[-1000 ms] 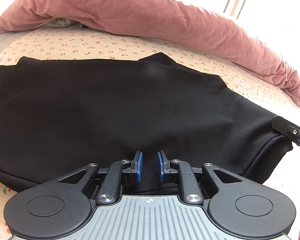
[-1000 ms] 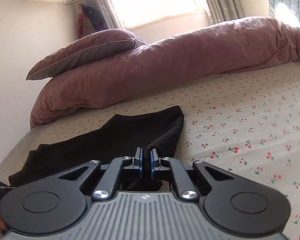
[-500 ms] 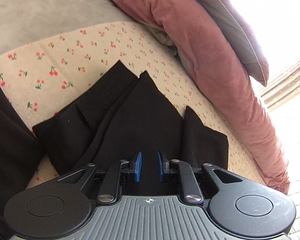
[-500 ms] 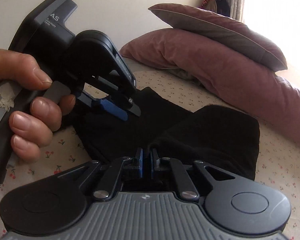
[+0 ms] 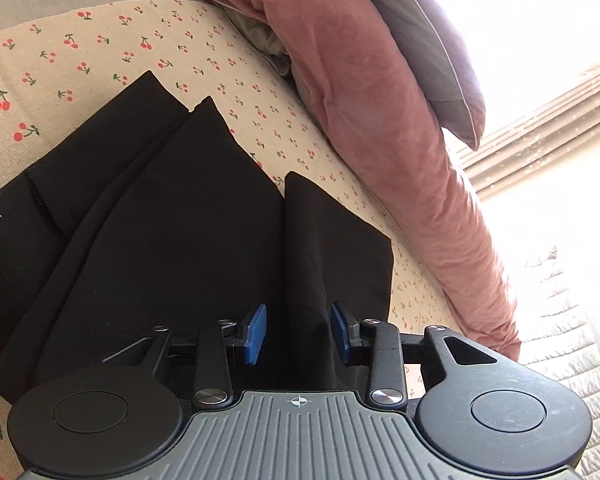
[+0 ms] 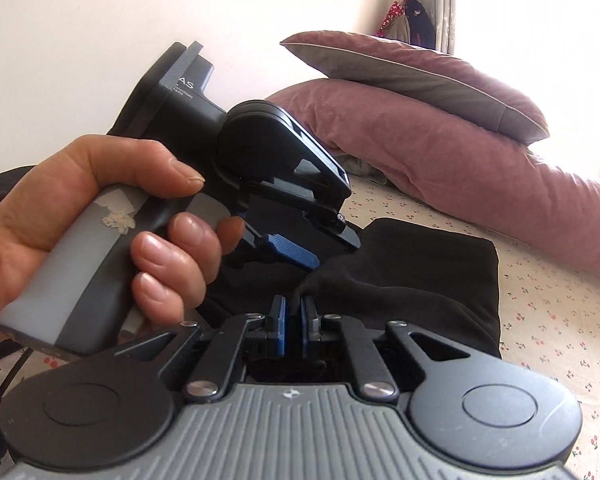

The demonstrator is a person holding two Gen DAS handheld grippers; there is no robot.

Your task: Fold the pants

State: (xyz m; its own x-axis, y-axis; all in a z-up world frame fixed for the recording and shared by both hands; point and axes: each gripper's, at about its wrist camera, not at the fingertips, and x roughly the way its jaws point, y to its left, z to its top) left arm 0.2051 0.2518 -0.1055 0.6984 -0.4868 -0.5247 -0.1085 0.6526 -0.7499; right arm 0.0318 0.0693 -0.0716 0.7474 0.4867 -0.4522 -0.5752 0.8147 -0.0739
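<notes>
Item — black pants [image 5: 172,240], lying on the cherry-print bed sheet [image 5: 100,40], doubled over on themselves directly ahead of both tongs. We count several stacked layers; the far corners fan apart and do not line up.

Left tongs [image 5: 298,334] — jaws have just been opening and now stand partly apart. A ridge of black cloth runs up between the blue pads [image 5: 256,334], but we see no pad pressing on it, so we take this side as released.

Right tongs [image 6: 293,330] — jaws nearly closed, with a pinch of pants fabric caught between them; the cloth rises to a small peak just beyond the tips. The person's left hand [image 6: 100,216], holding the left tongs, sits close to the left of them.

Surroundings — pink duvet [image 5: 380,120] and pillow [image 6: 420,68] well beyond the pants, clear of the work.

Step in hand, as we judge it: setting down the fold. To do it well:
- we lower the right tongs until the held edge rests on the layer beneath, then open them, not before
- we draw both tongs straight back so no pad drags the top layer
- we check the splayed far corners — they likely need squaring before any further fold
- we smooth the ridge ahead of the left tongs.
</notes>
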